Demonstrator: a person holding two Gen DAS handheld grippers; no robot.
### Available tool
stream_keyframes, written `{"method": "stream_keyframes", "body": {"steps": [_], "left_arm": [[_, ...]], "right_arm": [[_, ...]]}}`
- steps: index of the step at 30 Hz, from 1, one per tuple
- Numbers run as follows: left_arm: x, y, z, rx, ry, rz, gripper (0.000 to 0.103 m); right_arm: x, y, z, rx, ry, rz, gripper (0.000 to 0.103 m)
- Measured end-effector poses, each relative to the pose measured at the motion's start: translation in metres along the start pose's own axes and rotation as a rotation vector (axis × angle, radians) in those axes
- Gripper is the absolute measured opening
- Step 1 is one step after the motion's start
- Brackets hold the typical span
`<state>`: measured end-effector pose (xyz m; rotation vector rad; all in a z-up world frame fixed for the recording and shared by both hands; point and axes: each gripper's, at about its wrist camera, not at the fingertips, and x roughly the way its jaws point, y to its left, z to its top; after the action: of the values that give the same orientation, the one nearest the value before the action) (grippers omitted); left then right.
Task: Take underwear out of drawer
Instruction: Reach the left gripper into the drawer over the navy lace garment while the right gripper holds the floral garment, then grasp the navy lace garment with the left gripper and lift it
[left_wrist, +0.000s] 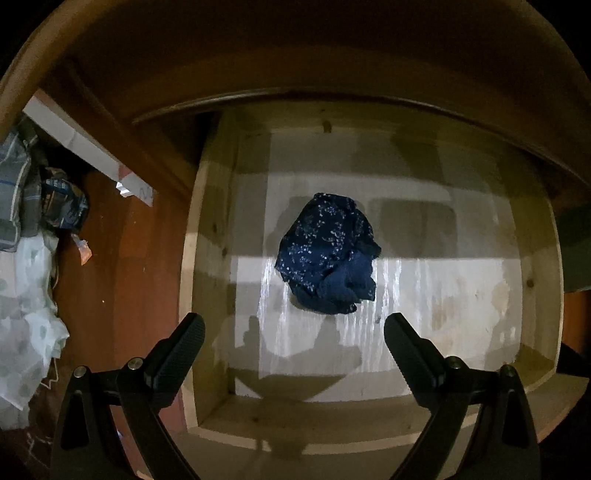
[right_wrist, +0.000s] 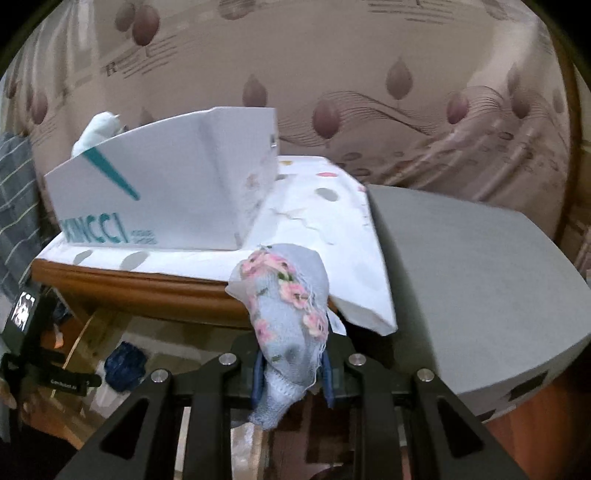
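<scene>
A crumpled dark blue underwear with small white flecks (left_wrist: 328, 254) lies in the middle of the open wooden drawer (left_wrist: 207, 236). My left gripper (left_wrist: 293, 334) is open and empty, hovering above the drawer just in front of the blue underwear. My right gripper (right_wrist: 291, 363) is shut on a light blue underwear with pink flowers (right_wrist: 288, 314) and holds it up above the drawer, in front of the dresser top. The blue underwear also shows low left in the right wrist view (right_wrist: 123, 365), beside the left gripper's body (right_wrist: 26, 332).
A white cardboard box (right_wrist: 159, 192) stands on a white spotted cloth (right_wrist: 325, 218) on the dresser top. A grey box (right_wrist: 476, 280) sits to the right. Patterned curtain (right_wrist: 332, 74) behind. Clothes and a white cloth (left_wrist: 26, 295) lie left of the drawer.
</scene>
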<state>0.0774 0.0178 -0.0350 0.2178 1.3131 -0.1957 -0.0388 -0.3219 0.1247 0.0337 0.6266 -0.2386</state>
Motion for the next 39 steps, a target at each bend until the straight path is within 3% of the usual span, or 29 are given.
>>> {"method": "stream_keyframes", "body": {"steps": [6, 15, 20, 26, 32, 39], "left_arm": [[0.004, -0.008, 0.008, 0.055, -0.033, 0.0, 0.097], [0.013, -0.036, 0.006, 0.417, -0.063, 0.076, 0.097], [0.025, -0.047, 0.005, 0.571, -0.01, 0.088, 0.096], [0.037, -0.052, 0.01, 0.638, 0.034, 0.063, 0.085], [0.053, -0.061, 0.013, 0.727, 0.053, 0.073, 0.085], [0.067, -0.057, 0.034, 0.731, 0.074, 0.001, 0.085]], "right_arm": [[0.001, -0.017, 0.002, 0.076, 0.005, 0.01, 0.024], [0.006, -0.021, 0.002, 0.101, 0.026, 0.034, 0.024], [0.008, -0.024, 0.002, 0.118, 0.03, 0.032, 0.024], [0.013, -0.022, 0.001, 0.121, 0.047, 0.05, 0.024], [0.013, -0.019, -0.001, 0.113, 0.048, 0.055, 0.024], [0.018, -0.016, -0.001, 0.104, 0.06, 0.058, 0.024]]}}
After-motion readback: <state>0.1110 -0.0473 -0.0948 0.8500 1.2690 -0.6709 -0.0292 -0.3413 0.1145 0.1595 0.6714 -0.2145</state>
